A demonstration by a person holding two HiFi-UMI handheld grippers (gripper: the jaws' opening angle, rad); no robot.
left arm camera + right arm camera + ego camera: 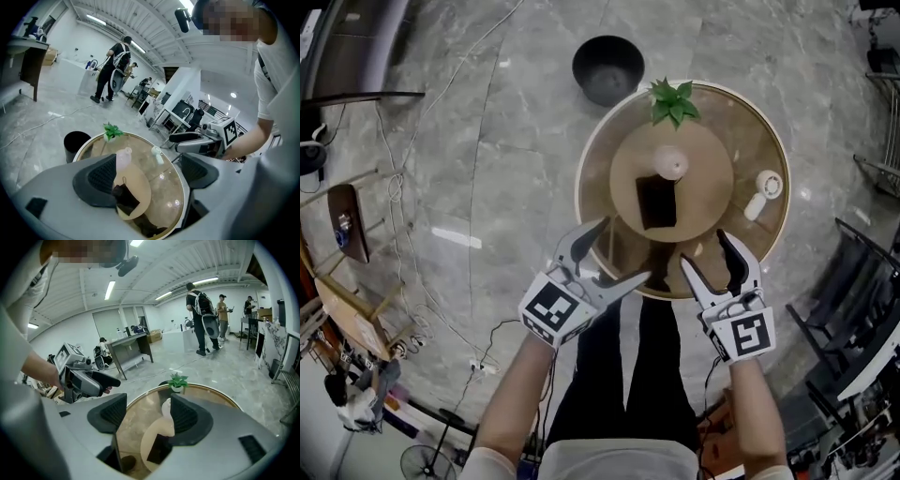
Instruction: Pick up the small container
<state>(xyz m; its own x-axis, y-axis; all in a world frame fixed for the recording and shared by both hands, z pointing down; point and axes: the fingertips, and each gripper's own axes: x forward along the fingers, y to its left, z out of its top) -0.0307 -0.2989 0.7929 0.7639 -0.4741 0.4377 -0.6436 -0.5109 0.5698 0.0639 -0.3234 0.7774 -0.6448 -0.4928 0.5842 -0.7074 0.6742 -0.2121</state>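
The left gripper [623, 251] and right gripper [703, 251] hover at the near rim of the round glass worktop [778, 216]. Their jaws are spread and empty, seemingly poised to reach. The small pale container [672, 164] stands farther in on the tan mat [712, 173], untouched.

Cannot identify the white object [767, 185] by the round table's [741, 141] right rim: too small. See only part of the pale bottle [123, 157] and black container [125, 200] at the table's centre, behind the left gripper's [146, 176] pad [96, 180].

Steep overhead view; two low views toward shared table [752, 141]
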